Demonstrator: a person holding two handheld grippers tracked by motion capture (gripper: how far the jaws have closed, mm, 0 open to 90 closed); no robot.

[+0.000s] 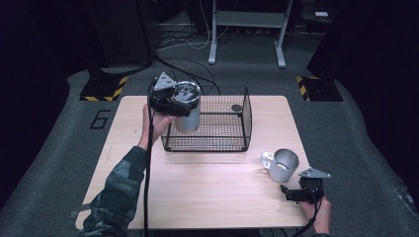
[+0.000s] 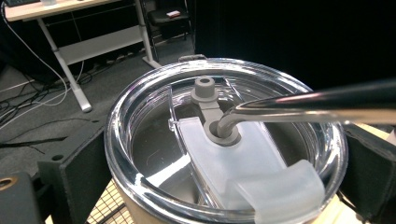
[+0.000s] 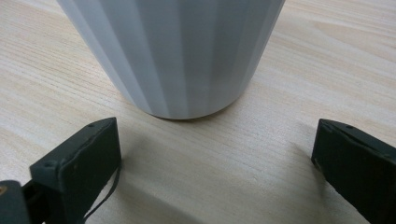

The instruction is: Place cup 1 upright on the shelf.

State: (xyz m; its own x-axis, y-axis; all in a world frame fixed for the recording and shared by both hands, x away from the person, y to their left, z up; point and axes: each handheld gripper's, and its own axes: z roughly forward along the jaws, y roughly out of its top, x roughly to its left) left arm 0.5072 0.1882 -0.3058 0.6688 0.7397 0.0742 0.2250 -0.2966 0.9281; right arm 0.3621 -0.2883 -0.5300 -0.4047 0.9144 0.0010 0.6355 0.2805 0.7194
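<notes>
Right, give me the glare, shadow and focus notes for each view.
High view: table evenly lit, surroundings dark. Left gripper view: bright glare rings the tumbler lid; the straw is blurred. Right gripper view: the mug casts a soft shadow at its base; the jaws look slightly soft.

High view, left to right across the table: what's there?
Left hand-held gripper clamping the lidded steel tumbler → wire basket → white mug → right hand-held gripper, jaws open just short of the mug.

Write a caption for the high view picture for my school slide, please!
Left gripper holds a shiny lidded tumbler over a wire basket, while the open right gripper waits beside a white mug on the wooden table.
</notes>
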